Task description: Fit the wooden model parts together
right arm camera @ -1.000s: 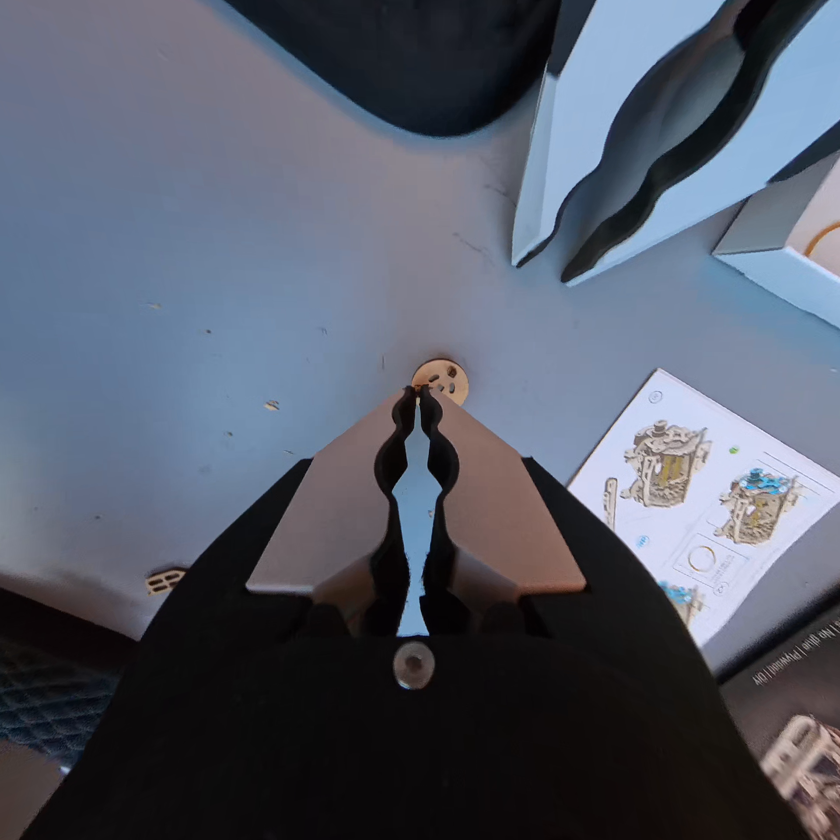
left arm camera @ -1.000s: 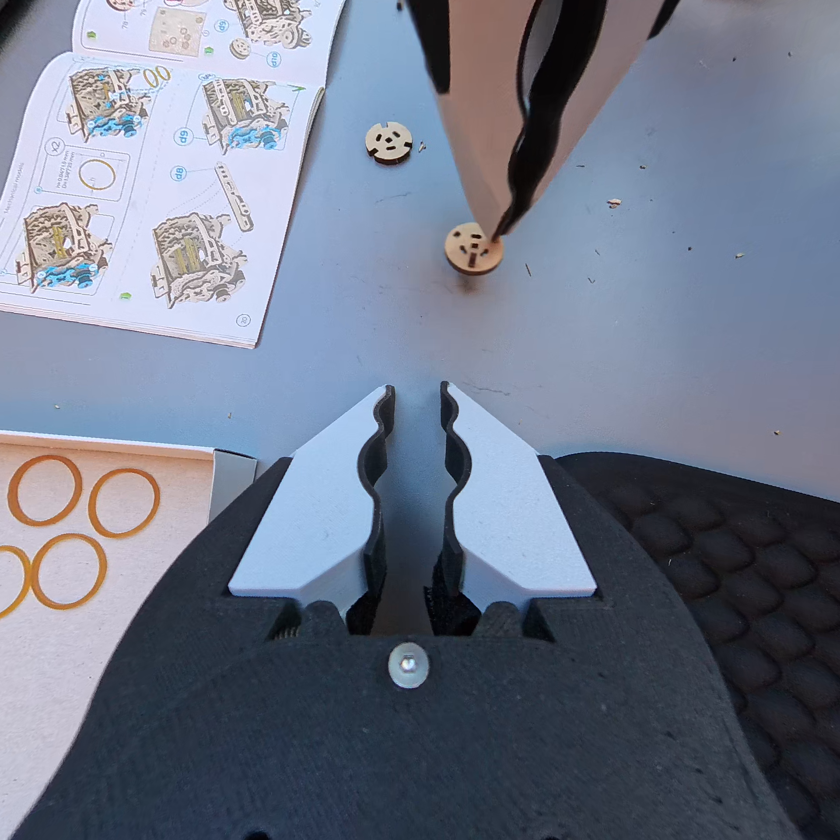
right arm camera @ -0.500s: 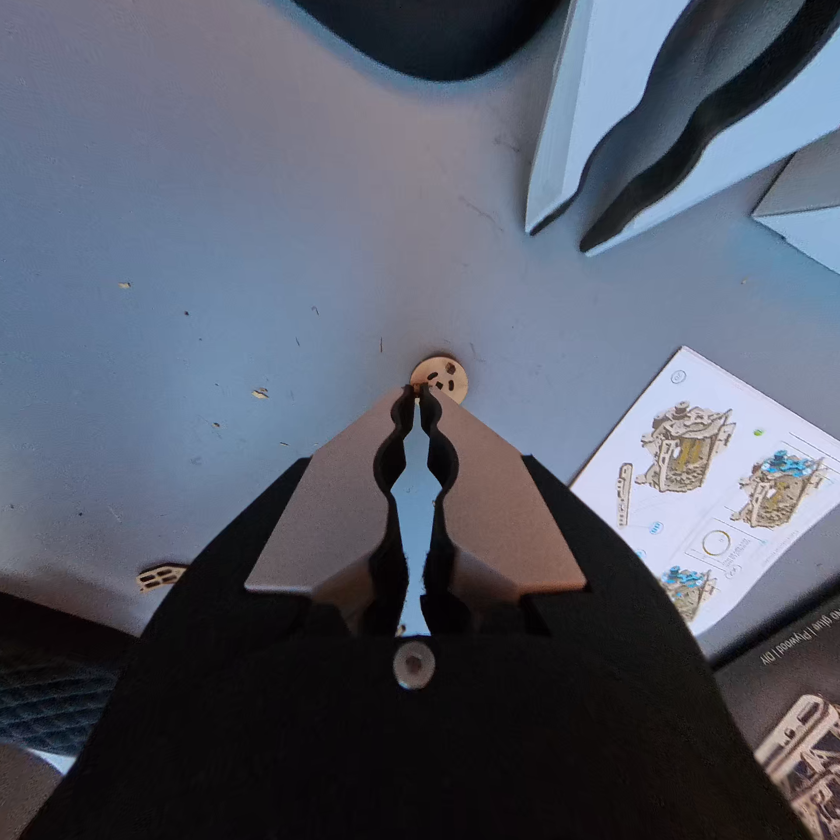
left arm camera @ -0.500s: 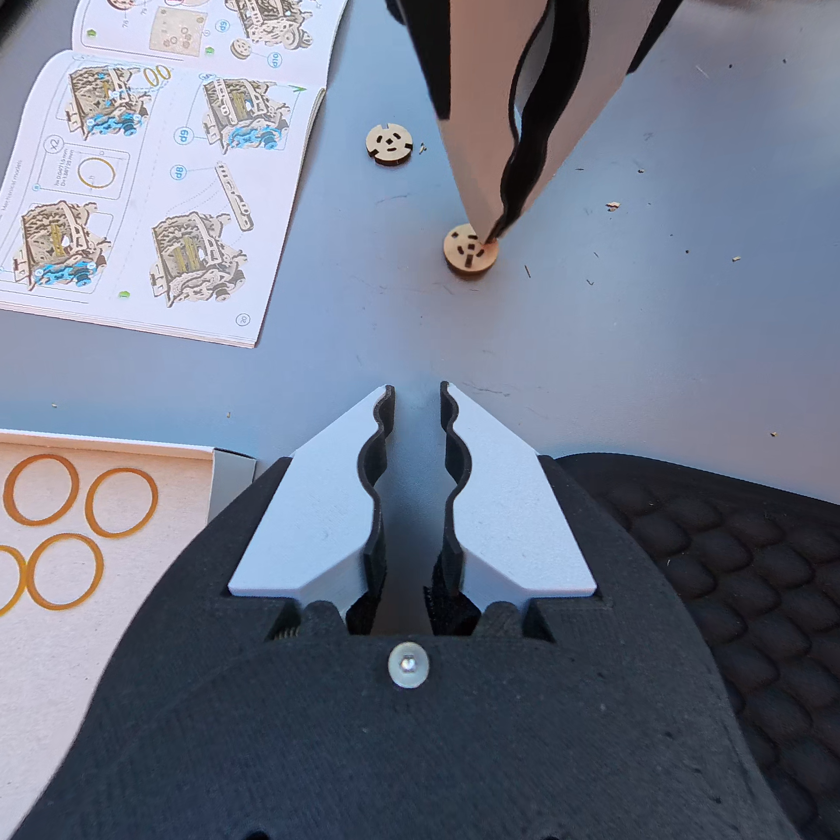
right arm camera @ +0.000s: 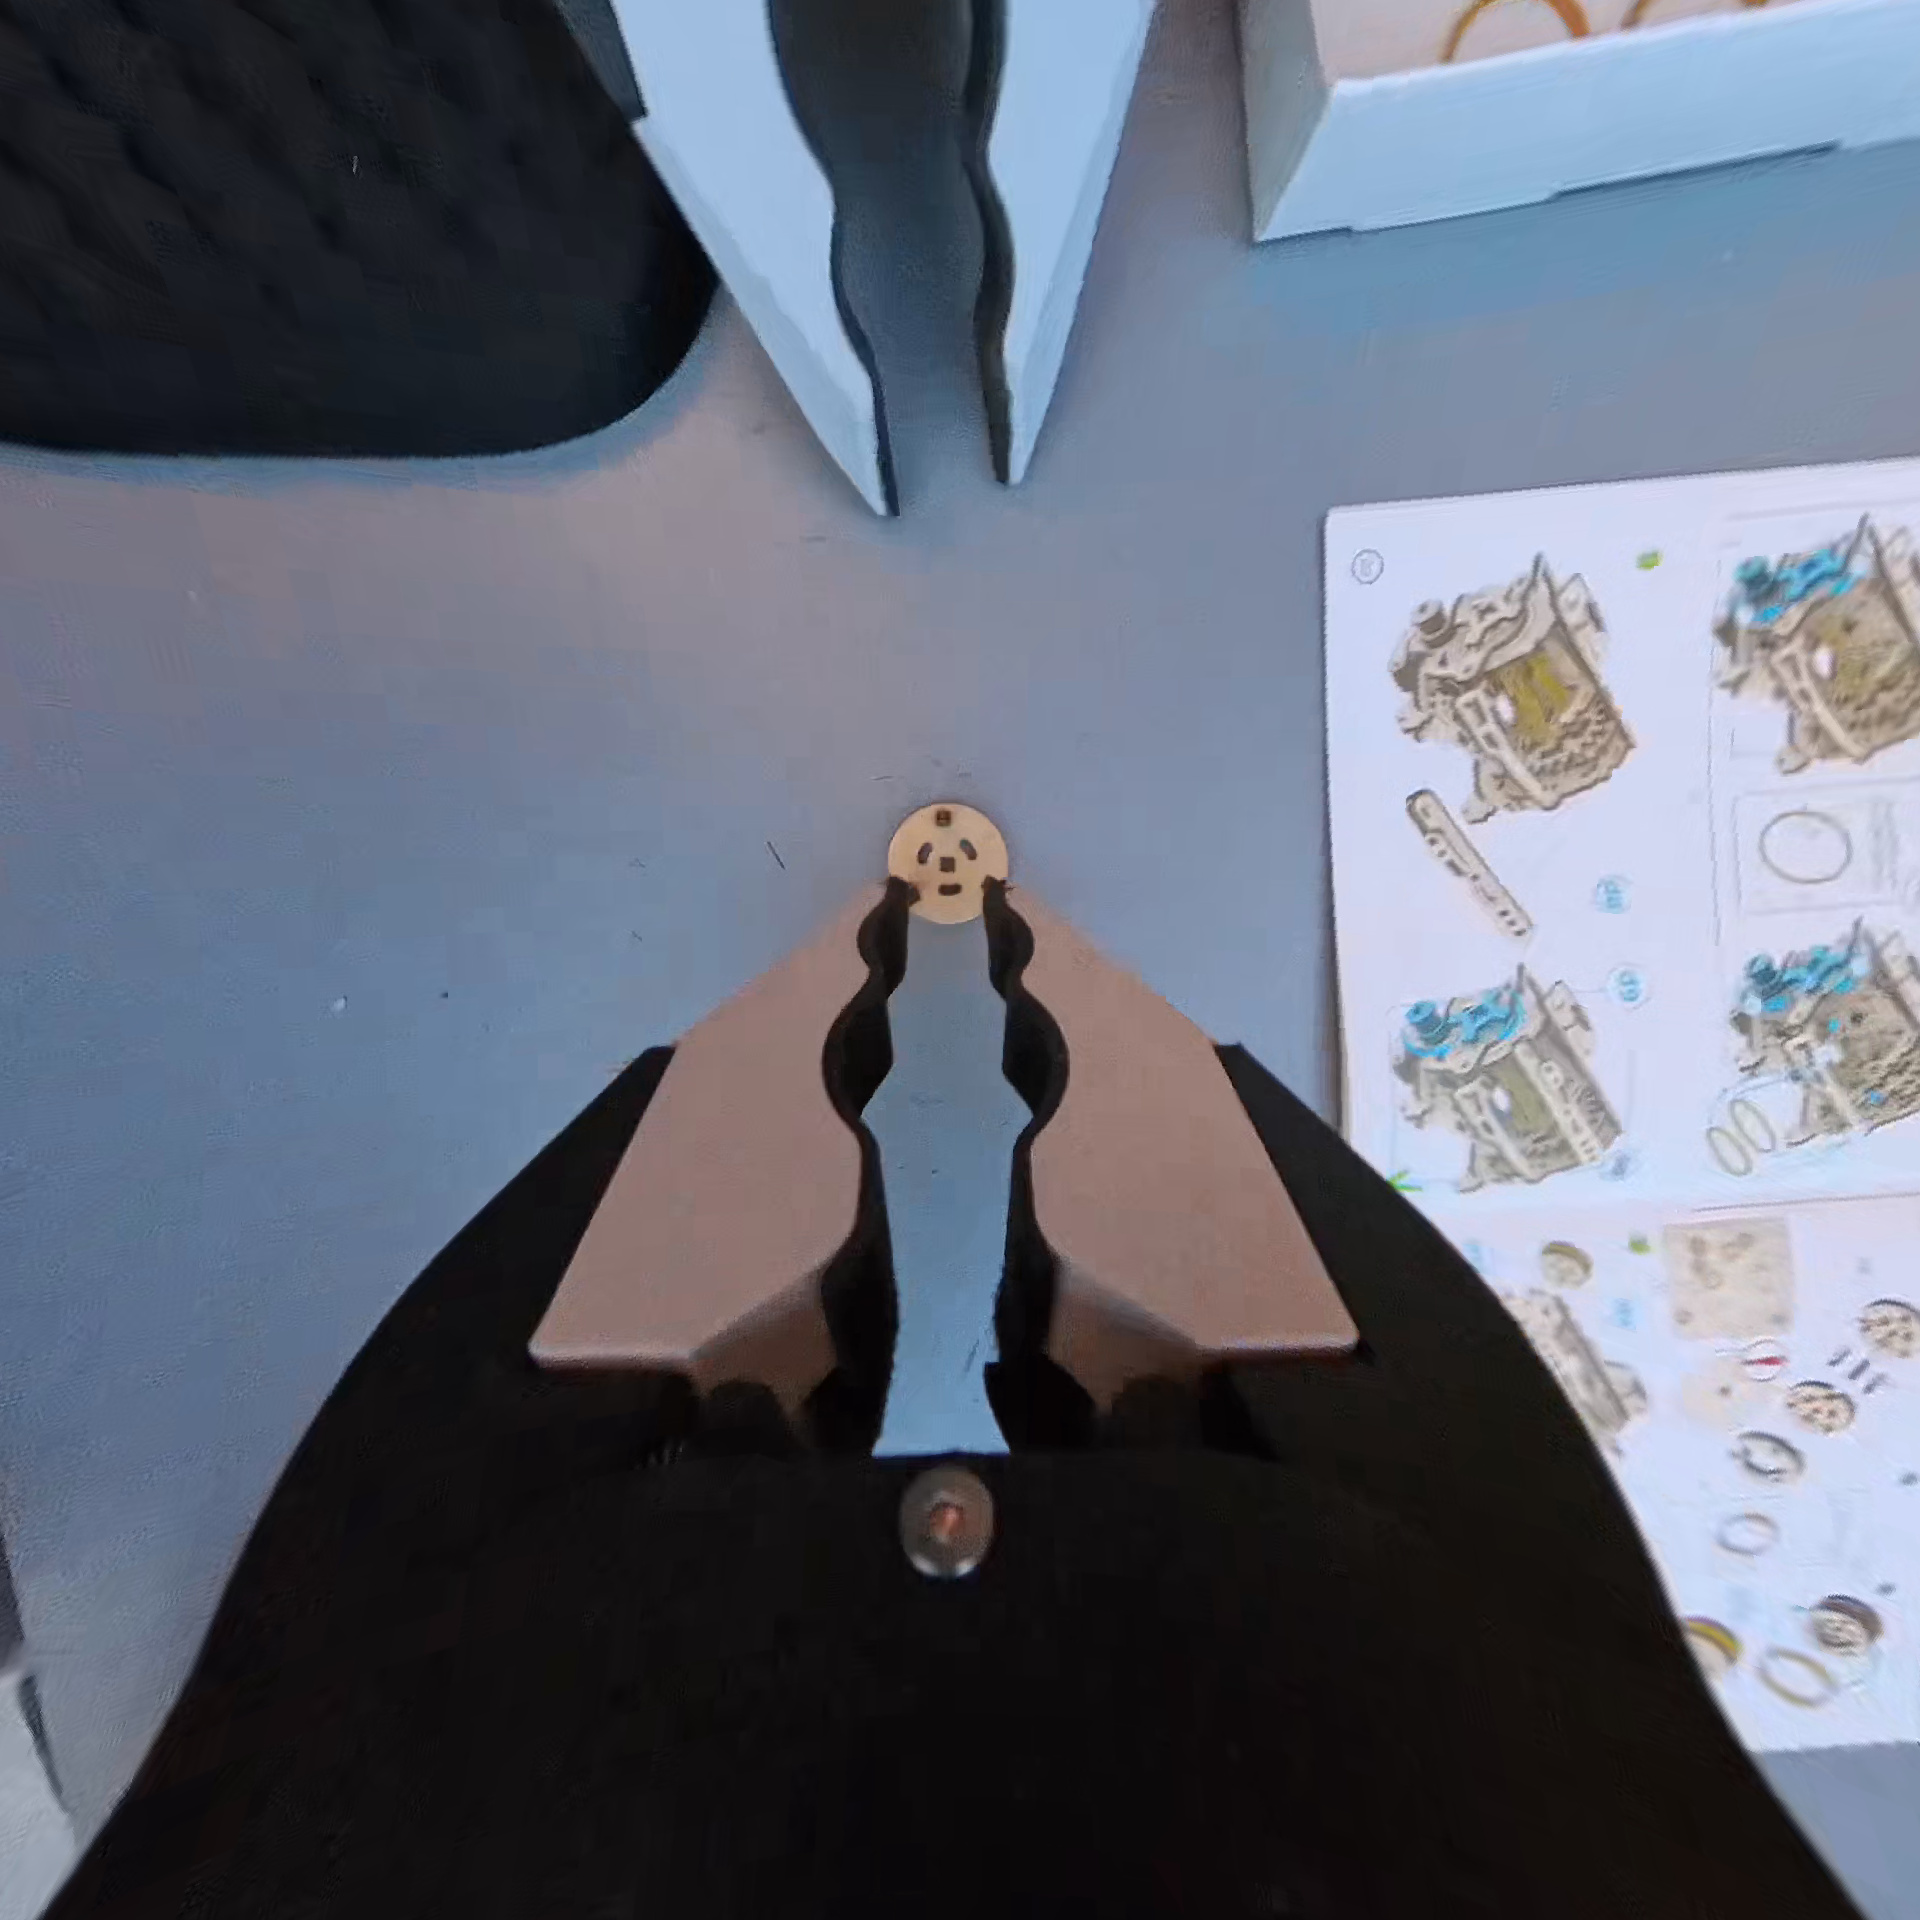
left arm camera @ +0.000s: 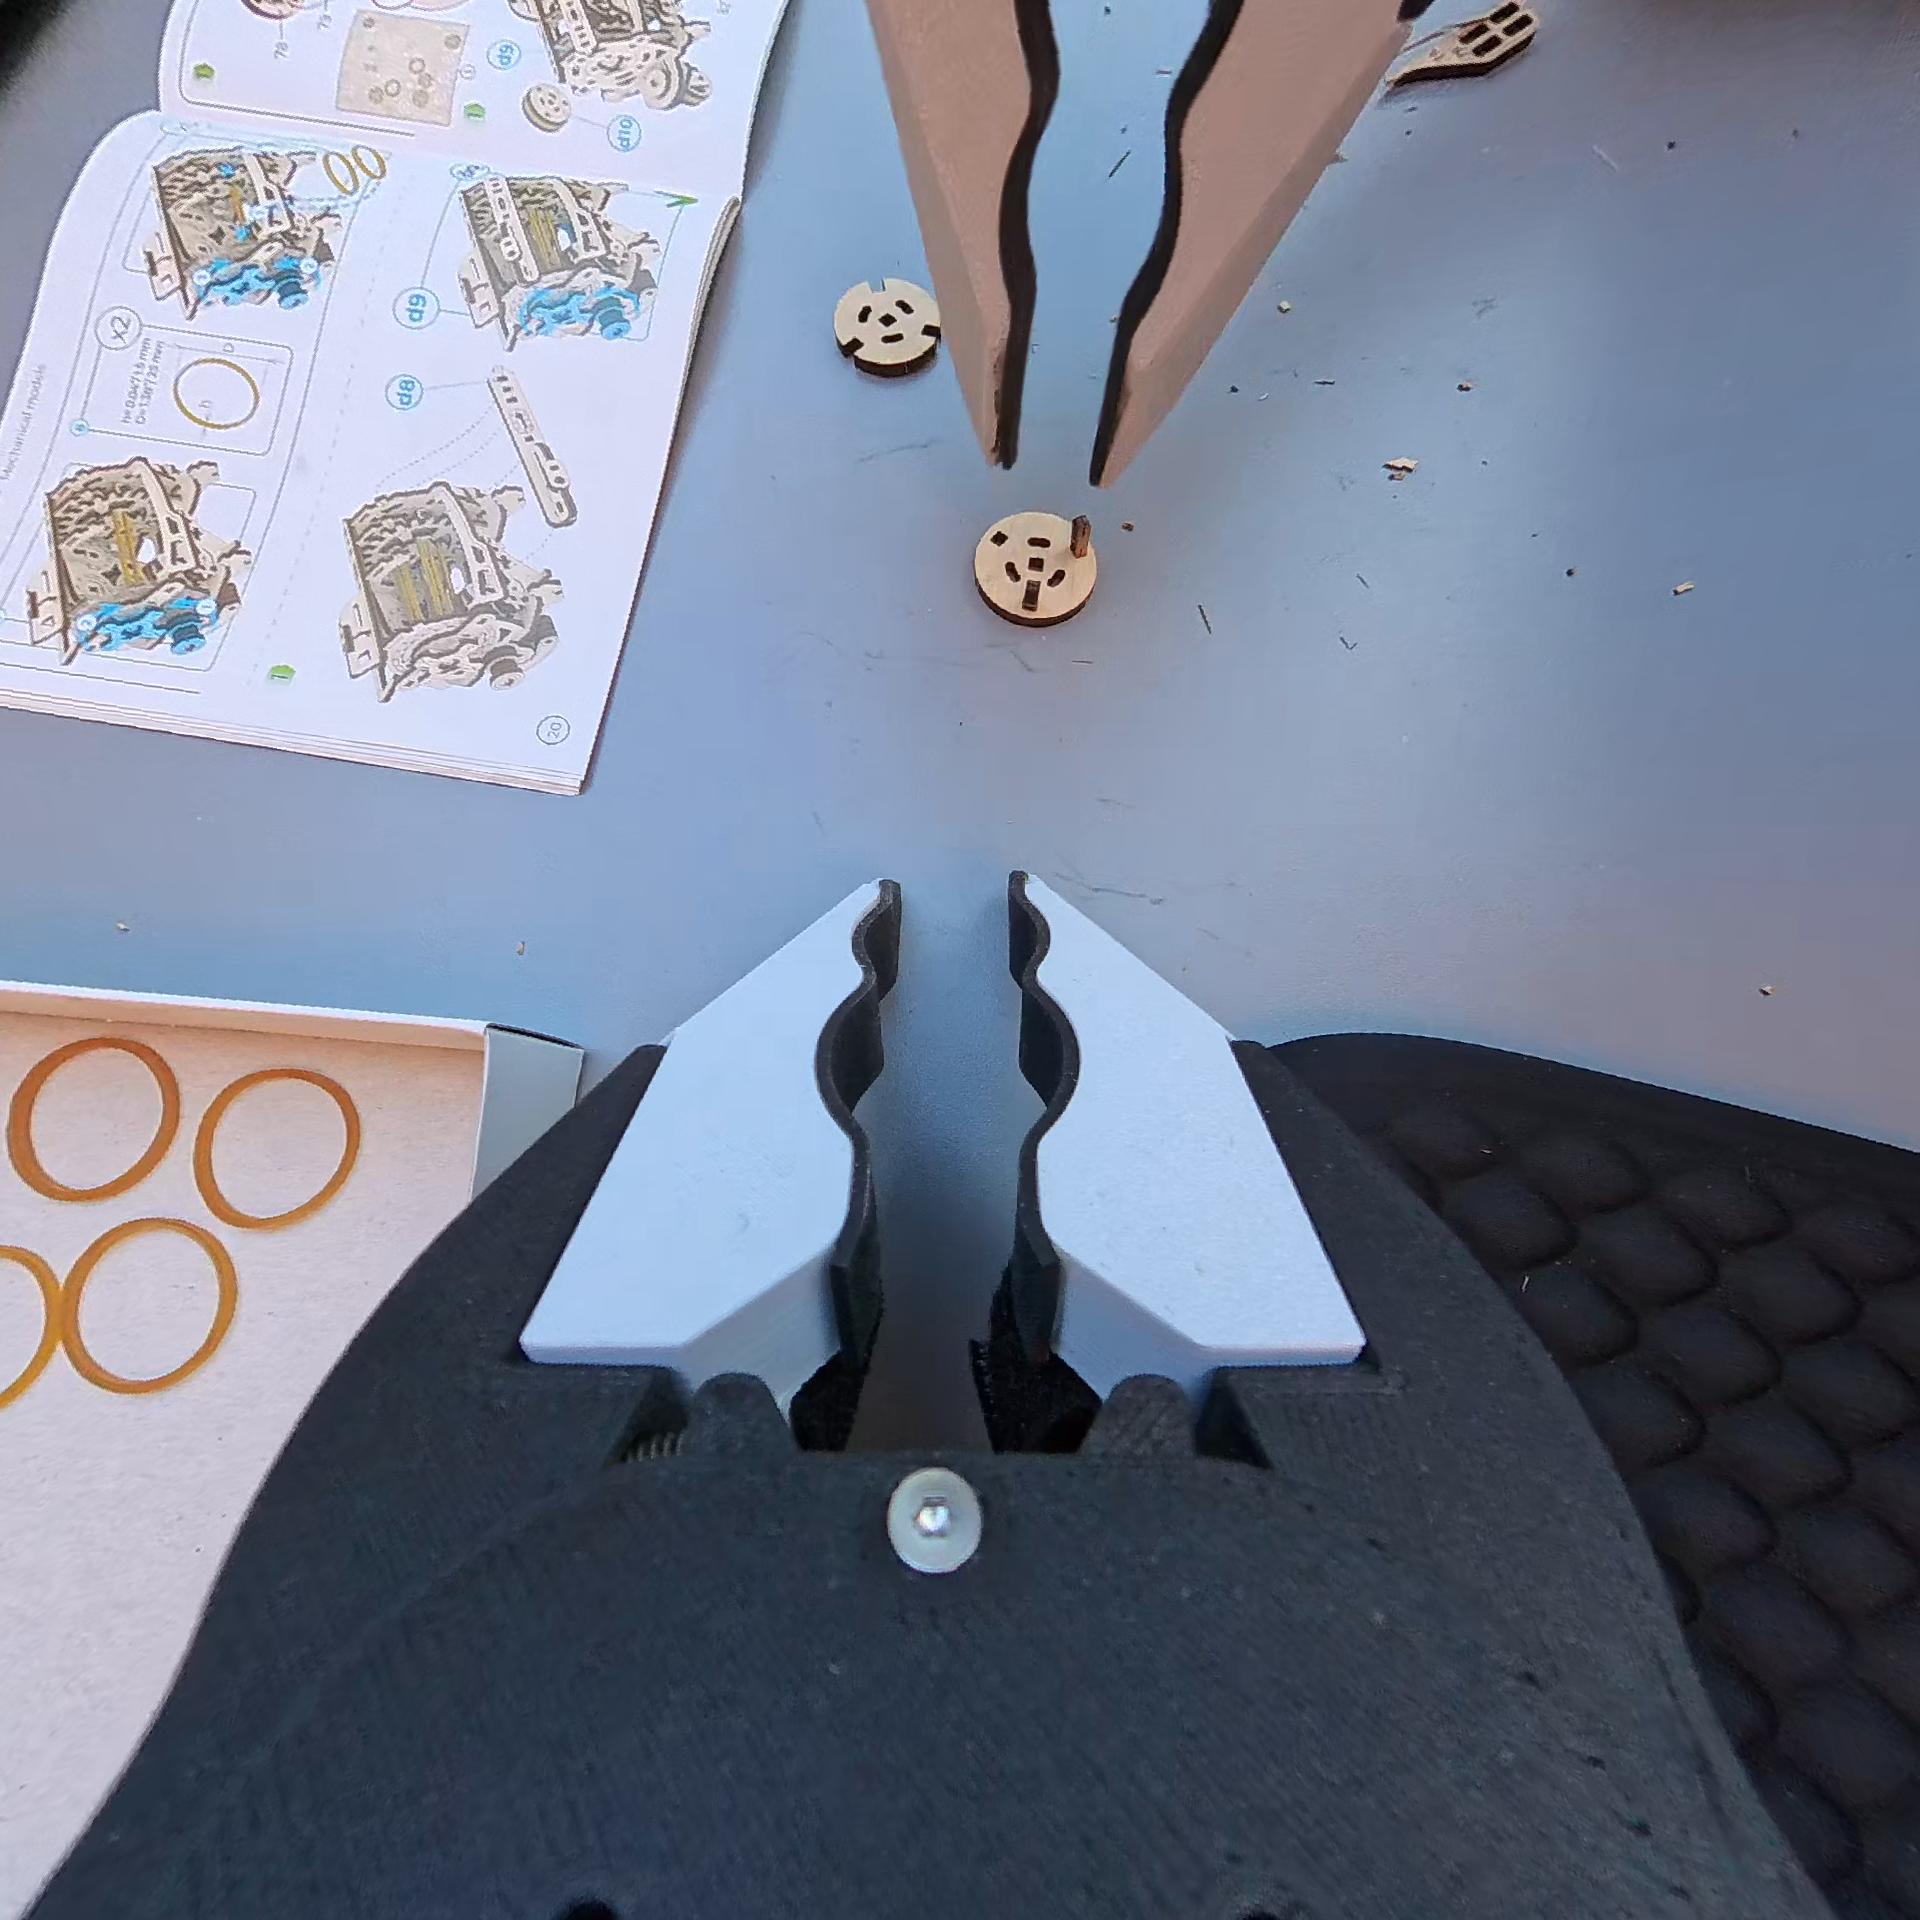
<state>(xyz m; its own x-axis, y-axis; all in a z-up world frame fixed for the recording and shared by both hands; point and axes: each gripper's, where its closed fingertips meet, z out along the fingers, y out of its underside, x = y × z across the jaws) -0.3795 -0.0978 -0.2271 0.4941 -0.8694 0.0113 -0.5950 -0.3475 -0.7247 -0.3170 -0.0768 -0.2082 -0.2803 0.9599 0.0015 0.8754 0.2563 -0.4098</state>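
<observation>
A round wooden disc [left arm camera: 1013, 597] with several slots lies flat on the grey table [left arm camera: 1455, 779]. A small dark peg [left arm camera: 1081, 535] stands upright in a slot at its edge. My right gripper [left arm camera: 1049, 470], with tan fingers, is open and empty just behind and above the disc. In the right wrist view the disc [right arm camera: 948, 847] sits just past the open right gripper [right arm camera: 945, 888], and the peg [right arm camera: 942, 818] is on its far side. My left gripper [left arm camera: 954, 891], with white fingers, is open and empty, nearer than the disc; it also shows in the right wrist view [right arm camera: 943, 488].
A second slotted disc [left arm camera: 886, 327] lies left of the right gripper. Another wooden piece [left arm camera: 1465, 47] lies at the far right. An open instruction booklet [left arm camera: 343, 395] is at the left. A box with rubber bands [left arm camera: 156, 1195] and a black mat [left arm camera: 1662, 1299] flank my left gripper. The tips of one gripper are about 8 centimetres away from the tips of the other.
My right gripper was shut with its tips on the disc. It has opened, turned and drawn back, leaving the peg standing in the disc. My left gripper has not moved.
</observation>
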